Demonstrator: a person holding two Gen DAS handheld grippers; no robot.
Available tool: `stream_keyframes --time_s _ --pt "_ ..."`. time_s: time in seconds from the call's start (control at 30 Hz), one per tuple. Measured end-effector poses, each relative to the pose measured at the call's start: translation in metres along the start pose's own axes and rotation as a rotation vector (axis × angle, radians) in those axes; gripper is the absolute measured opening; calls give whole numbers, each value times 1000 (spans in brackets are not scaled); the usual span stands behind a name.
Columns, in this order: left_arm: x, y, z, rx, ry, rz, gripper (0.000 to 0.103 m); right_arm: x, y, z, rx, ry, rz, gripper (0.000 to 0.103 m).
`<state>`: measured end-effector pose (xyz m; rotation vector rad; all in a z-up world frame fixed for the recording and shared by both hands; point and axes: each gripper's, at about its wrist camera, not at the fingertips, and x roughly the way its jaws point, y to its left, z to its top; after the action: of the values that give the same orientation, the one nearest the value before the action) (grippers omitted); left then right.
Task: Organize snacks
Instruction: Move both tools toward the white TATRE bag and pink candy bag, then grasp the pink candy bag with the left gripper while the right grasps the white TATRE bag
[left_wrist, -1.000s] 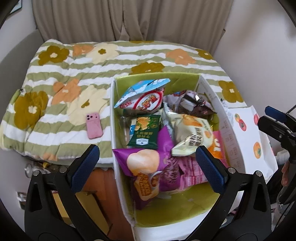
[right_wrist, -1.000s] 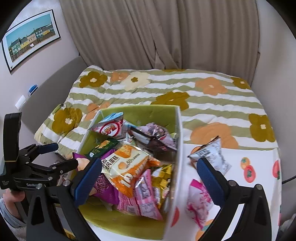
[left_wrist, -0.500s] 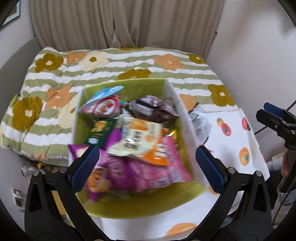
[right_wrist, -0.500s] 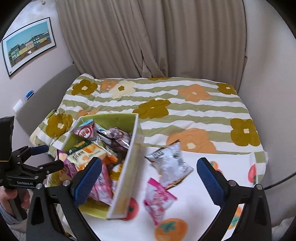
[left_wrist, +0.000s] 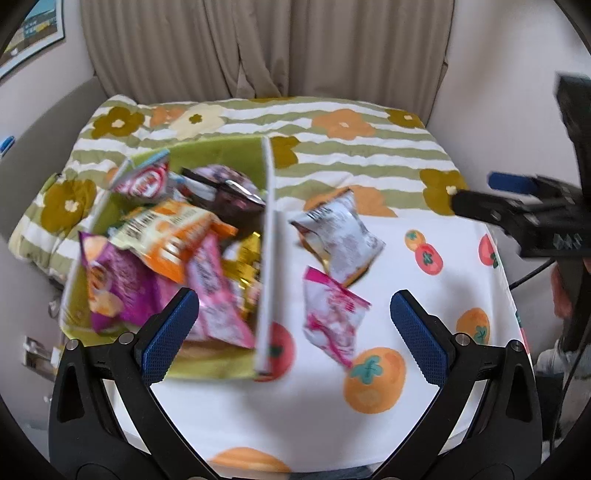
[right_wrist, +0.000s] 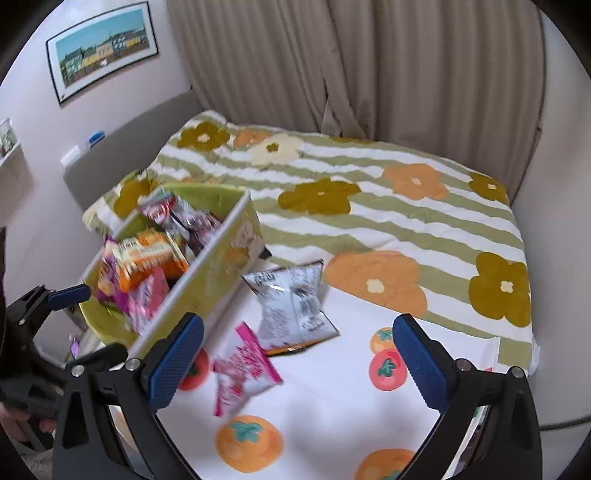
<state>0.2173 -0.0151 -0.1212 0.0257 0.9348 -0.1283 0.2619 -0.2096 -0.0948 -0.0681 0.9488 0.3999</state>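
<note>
Tablecloth (right_wrist: 332, 406) bears pink packet (right_wrist: 242, 373) — between right gripper's (right_wrist: 299, 363) spread fingers.

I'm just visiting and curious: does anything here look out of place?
Yes. Two snack packets lie loose on the persimmon-print white tablecloth, outside the green snack-filled box: a silver-white foil packet and a pink-and-white packet. Both grippers are open and hold nothing.

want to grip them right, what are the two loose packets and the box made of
Silver packet: looks like thin glossy plastic film, creased and puffed, shiny gold lining at its edge. Pink packet: similar crinkly printed film, blurred. Box: stiff flat walls with a pale cut edge, probably printed cardboard or a fabric-covered board.
</note>
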Motion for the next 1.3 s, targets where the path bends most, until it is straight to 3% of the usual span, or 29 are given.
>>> stream_keyframes --time_s 0.2,0.37,0.4,0.63,0.7,0.9,1.07,1.3 --pt "42 -43 -23 33 68 -10 103 31 -27 -5 -23 69 52 102" --pt "92 -57 -36 23 129 -4 103 61 -38 -6 -69 127 84 102" --pt "99 -64 -38 49 122 61 103 69 -39 -6 -77 139 96 102" --pt "139 -97 -47 182 161 189 103 120 -46 -9 -115 226 166 102" --pt "151 -93 -45 160 179 211 103 130 -48 -10 -118 242 190 102" --pt "174 -73 -46 77 241 176 102 158 -46 -8 -119 285 253 102" --pt "183 -68 -51 79 280 156 82 178 -39 -5 -111 311 302 102" --pt "183 -48 -52 14 302 63 62 195 -30 0 -115 336 342 102"
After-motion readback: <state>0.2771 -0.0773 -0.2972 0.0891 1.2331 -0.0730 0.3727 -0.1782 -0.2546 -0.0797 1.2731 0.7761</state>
